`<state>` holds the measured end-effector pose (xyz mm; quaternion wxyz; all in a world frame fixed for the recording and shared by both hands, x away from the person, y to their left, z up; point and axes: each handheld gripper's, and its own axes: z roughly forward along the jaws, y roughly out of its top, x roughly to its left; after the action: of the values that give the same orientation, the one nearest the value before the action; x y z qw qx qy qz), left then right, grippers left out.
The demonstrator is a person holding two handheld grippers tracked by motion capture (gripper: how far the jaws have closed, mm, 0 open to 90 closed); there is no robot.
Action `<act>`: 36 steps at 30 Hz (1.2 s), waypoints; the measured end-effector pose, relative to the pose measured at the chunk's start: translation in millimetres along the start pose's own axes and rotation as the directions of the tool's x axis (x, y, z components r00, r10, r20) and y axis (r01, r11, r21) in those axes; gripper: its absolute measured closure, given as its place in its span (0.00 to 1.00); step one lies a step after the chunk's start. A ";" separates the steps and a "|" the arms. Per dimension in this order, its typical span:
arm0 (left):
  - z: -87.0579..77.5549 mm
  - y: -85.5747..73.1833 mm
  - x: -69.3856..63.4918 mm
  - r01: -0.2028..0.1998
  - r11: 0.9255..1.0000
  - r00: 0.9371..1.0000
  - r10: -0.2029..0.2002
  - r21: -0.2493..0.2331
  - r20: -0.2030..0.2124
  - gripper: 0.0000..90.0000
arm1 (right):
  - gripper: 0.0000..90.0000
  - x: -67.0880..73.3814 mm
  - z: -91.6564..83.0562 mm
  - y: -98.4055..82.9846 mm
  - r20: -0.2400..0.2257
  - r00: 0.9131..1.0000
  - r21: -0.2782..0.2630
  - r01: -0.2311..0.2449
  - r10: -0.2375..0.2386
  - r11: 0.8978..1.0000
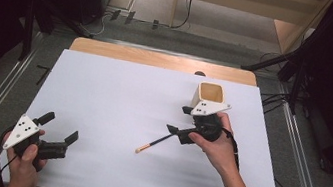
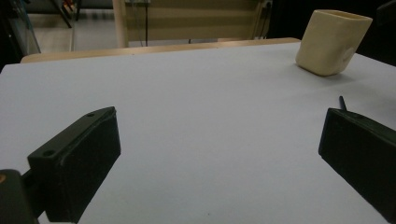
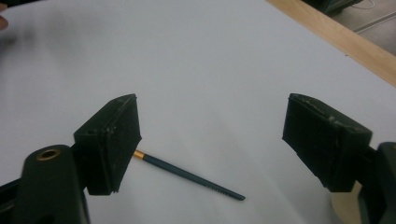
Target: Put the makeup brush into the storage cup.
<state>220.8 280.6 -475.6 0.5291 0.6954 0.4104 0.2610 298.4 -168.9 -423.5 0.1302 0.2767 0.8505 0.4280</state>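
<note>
Right gripper view reveals brush's (image 3: 187, 175) gold ferrule.

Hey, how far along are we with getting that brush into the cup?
Nothing looks done yet: the brush lies flat on the white table, and the cup stands apart. In hand: the right claw hovers open over the brush handle. Left: grip, lift, drop in the cup. The left claw waits open.

The white tabletop (image 1: 118, 96) lies bare across its left and middle, open to passage. On the right, a cream cup (image 1: 208, 95) stands upright near the far edge, and a slim brush (image 1: 152, 143) lies flat just nearer, well apart from it
</note>
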 end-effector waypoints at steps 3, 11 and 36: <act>-0.1 -0.1 0.3 0.002 1.000 1.000 -0.002 -0.002 -0.002 0.00 | 0.33 2.3 4.7 2.7 -0.025 0.999 0.036 0.030 -0.029 0.999; -0.3 -0.1 0.7 0.003 1.000 1.000 -0.003 -0.002 -0.002 0.00 | 0.41 4.5 19.2 9.2 -0.064 0.991 0.134 0.122 -0.114 0.984; 1.1 -0.3 -0.2 -0.008 1.000 1.000 0.008 0.006 0.011 0.00 | 0.59 7.1 52.3 16.4 -0.204 0.931 0.316 0.356 -0.304 0.879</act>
<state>221.5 279.9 -476.2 0.5283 0.6999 0.4056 0.2580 322.5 -122.6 -441.5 0.0870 0.1134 0.9545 0.2619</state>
